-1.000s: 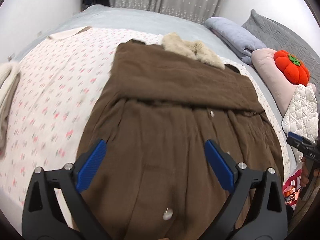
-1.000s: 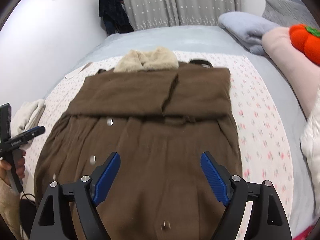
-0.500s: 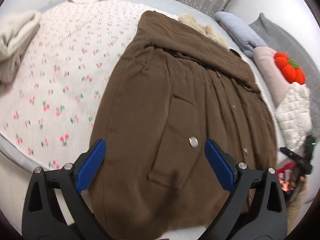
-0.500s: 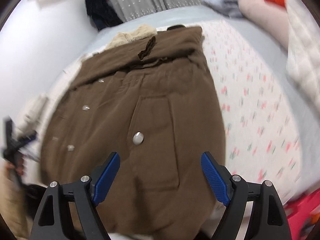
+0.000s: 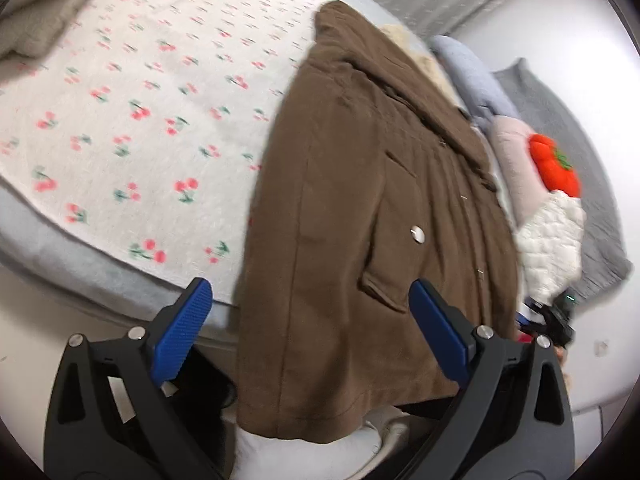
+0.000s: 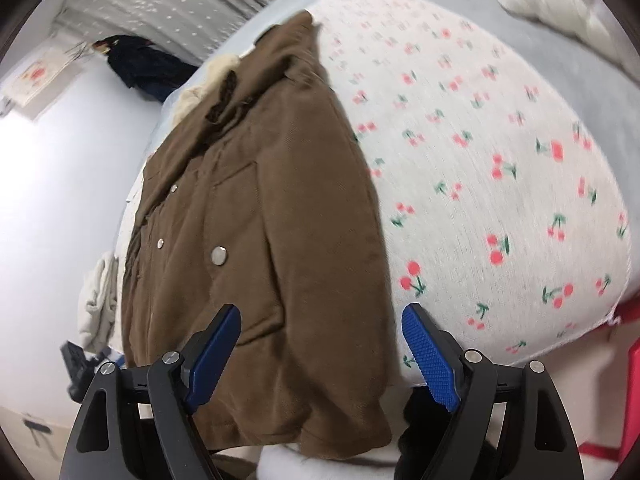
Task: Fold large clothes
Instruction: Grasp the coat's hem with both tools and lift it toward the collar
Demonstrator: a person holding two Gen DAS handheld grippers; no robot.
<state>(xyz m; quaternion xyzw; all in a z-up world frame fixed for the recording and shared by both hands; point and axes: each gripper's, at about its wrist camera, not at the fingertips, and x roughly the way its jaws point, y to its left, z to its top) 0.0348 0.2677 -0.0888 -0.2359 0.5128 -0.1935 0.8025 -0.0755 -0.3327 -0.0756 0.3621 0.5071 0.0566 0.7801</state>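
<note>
A large brown coat with metal snaps and a cream fur collar lies on the cherry-print bed cover, its sleeves folded in and its hem hanging over the bed's near edge. My left gripper is open and empty, hovering at the hem's left corner. In the right wrist view the same coat fills the left half, and my right gripper is open and empty at the hem's right corner. The right gripper also shows at the right edge of the left wrist view.
A beige folded garment lies at the bed's far left. Pillows, a white quilted cushion and an orange pumpkin plush sit at the bed's right side. A dark garment hangs by the curtain. A red item stands beside the bed.
Both grippers have dropped and pulled back from over the coat's middle to its hem at the bed's near edge, each swinging outward toward its own corner. Both stay open.
</note>
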